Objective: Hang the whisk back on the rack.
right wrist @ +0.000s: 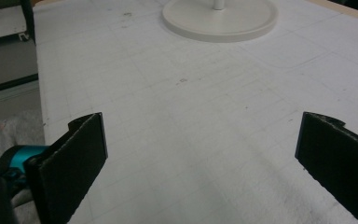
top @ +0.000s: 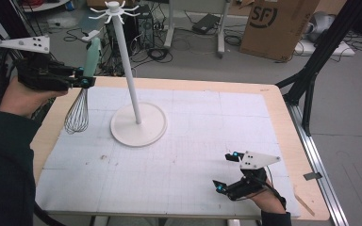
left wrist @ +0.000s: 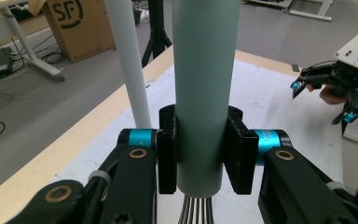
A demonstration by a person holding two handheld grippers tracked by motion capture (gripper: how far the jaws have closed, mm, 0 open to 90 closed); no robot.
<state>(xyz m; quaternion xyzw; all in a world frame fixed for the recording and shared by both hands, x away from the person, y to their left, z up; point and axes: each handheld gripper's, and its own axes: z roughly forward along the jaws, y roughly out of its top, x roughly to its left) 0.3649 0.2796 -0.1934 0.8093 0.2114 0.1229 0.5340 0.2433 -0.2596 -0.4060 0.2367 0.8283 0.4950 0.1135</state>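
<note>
A whisk with a pale green handle (top: 92, 55) and wire loops (top: 77, 116) hangs above the table's left side, handle up. My left gripper (top: 86, 77) is shut on that handle (left wrist: 205, 93), its pads (left wrist: 167, 154) pressing both sides low on the handle. A white stand (top: 125, 61) with hooks (top: 114, 10) at its top rises from a round base (top: 138, 124) just right of the whisk. My right gripper (top: 228, 172) rests open near the table's front right, its pads (right wrist: 81, 149) wide apart over bare mat.
A white gridded mat (top: 193, 141) covers the wooden table (top: 283, 122). Beyond the far edge lie cables, a cardboard box (top: 275, 26) and black tripod legs (top: 318, 66) at the right. The stand's pole (left wrist: 128, 65) stands close left of the held handle.
</note>
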